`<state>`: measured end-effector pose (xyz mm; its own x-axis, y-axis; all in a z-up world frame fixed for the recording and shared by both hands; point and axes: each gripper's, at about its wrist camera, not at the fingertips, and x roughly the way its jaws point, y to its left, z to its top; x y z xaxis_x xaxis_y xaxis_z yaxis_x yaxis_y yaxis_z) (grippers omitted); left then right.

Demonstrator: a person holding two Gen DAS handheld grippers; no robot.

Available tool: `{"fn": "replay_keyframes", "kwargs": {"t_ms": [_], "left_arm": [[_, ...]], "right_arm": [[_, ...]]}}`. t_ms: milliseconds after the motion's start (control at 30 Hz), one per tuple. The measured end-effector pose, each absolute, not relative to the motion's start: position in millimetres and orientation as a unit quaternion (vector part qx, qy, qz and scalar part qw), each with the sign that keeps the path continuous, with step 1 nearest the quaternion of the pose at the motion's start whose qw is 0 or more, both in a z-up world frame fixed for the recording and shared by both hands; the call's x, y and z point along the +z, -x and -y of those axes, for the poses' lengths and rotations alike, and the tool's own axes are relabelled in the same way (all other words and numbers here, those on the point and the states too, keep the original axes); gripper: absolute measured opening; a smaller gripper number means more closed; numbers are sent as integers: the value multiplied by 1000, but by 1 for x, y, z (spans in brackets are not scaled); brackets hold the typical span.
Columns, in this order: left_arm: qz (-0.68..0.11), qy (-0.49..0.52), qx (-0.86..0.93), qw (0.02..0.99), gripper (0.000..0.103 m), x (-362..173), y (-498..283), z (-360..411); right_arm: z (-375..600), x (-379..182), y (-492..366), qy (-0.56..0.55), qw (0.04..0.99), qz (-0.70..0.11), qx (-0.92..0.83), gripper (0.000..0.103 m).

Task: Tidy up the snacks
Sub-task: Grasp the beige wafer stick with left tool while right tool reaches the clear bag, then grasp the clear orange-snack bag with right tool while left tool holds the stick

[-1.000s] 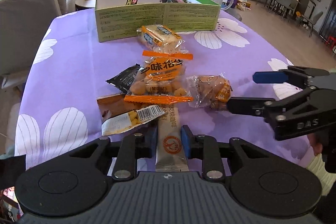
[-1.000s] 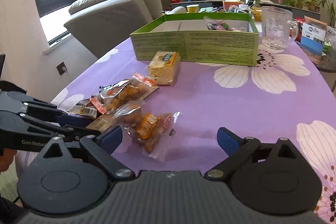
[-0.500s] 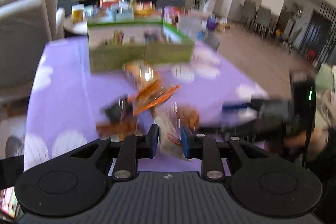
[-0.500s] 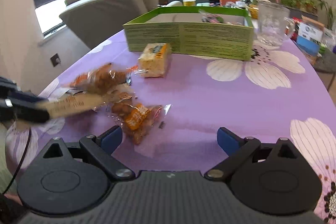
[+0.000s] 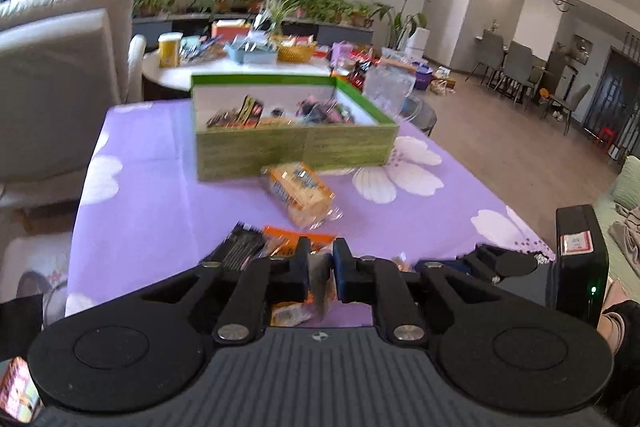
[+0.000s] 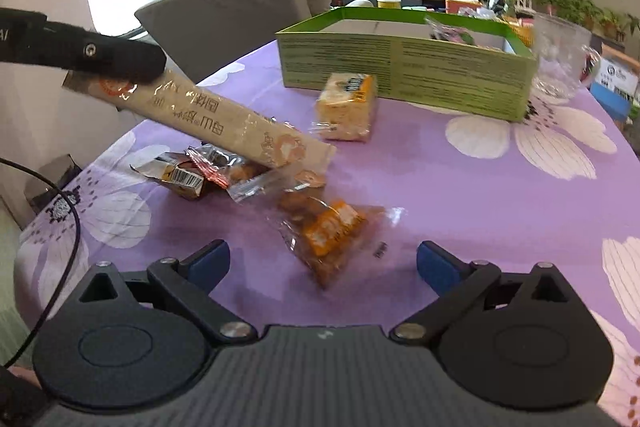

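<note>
**Long packet held above the pile, much else half seen**

We see the purple cloth (image 6: 460, 187) only in part: its near edge is cut off by both gripper bodies. On its far side sits the green box (image 6: 404, 75). In the left wrist view we can make out dark wrappers inside it, but they are blurred and we cannot name them. In the right wrist view the front wall hides most of the contents. A glass mug (image 6: 560, 59) stands just beside the box's right corner.

The long tan packet (image 6: 224, 123) is clear of the cloth, slanting down over the pile. The left gripper (image 5: 320, 269) has it by one end, the jaws closing on it and pressing it; in the left wrist view we see only a thin, blurred edge of it between the pads. Its lower end hides part of the loose snacks (image 6: 208, 171) beneath, which we cannot sort apart.

The yellow cracker pack (image 6: 348, 107) lies alone near the box. The nut bag (image 6: 324, 235) lies just ahead of the right gripper (image 6: 322, 263), whose jaws stand wide with nothing pressed between them. Its pads do not touch the bag.
</note>
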<state>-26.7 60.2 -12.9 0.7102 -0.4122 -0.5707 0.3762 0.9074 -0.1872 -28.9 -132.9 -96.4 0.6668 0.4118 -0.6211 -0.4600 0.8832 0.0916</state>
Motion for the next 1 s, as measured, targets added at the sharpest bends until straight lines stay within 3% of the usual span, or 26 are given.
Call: {"fn": "replay_keyframes", "kwargs": {"t_ms": [200,600,1000], "left_arm": [[-350,20,-202,915,19,-29,22,-61],[-399,-65,-227,886,20,-61,18,-28],[-389,-80,-245,885,21,-50,27,-22]], "right_arm": [[122,-101,20,66,919,-318,221,52],[145,-102,5,58,927,-317,193,52],[200,-100,3,24,936,-337,96,52]]}}
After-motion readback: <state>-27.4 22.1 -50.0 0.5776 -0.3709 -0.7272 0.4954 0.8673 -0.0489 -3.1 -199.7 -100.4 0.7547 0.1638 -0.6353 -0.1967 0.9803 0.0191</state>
